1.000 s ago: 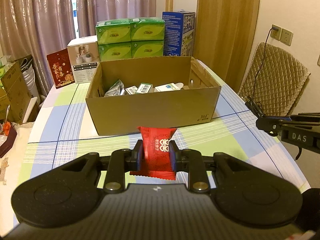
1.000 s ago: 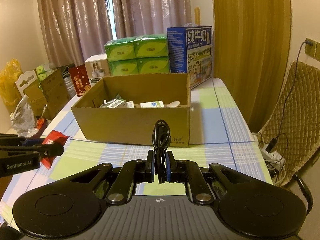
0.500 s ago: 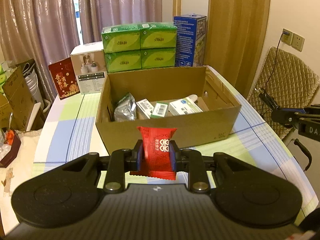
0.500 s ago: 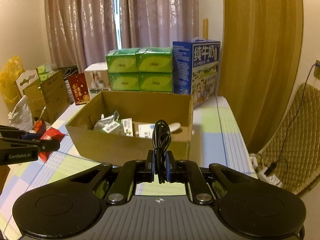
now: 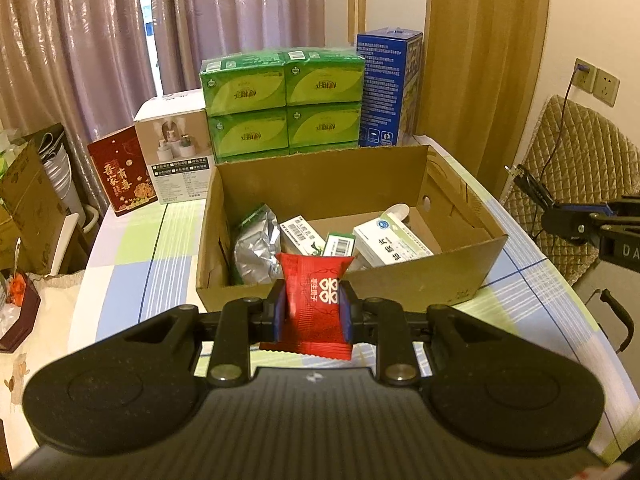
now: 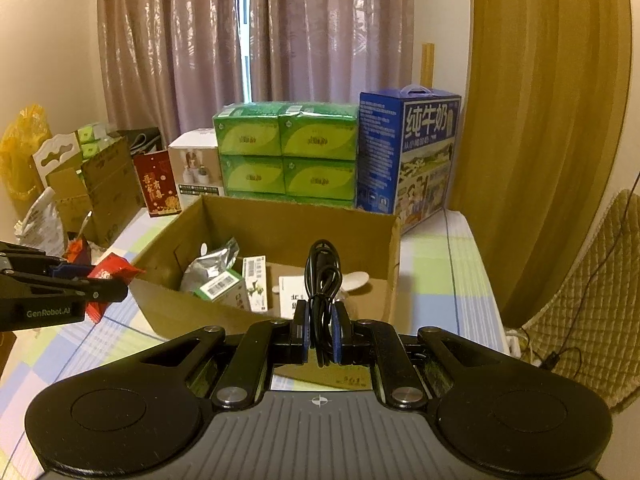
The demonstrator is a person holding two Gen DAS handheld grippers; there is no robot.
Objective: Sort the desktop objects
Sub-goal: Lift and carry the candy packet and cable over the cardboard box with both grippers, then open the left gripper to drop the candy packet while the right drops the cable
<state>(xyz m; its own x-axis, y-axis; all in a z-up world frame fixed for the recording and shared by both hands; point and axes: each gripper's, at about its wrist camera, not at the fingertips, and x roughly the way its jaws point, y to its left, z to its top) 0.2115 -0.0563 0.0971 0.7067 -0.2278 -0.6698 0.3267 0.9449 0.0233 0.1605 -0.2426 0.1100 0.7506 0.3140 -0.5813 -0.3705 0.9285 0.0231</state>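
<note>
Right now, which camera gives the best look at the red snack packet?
The left wrist view. There the red snack packet sits front and centre, pinched by the left gripper, its printed face fully readable. The right wrist view catches the packet only small at the left edge, side-on and partly hidden by the gripper's fingers.
</note>
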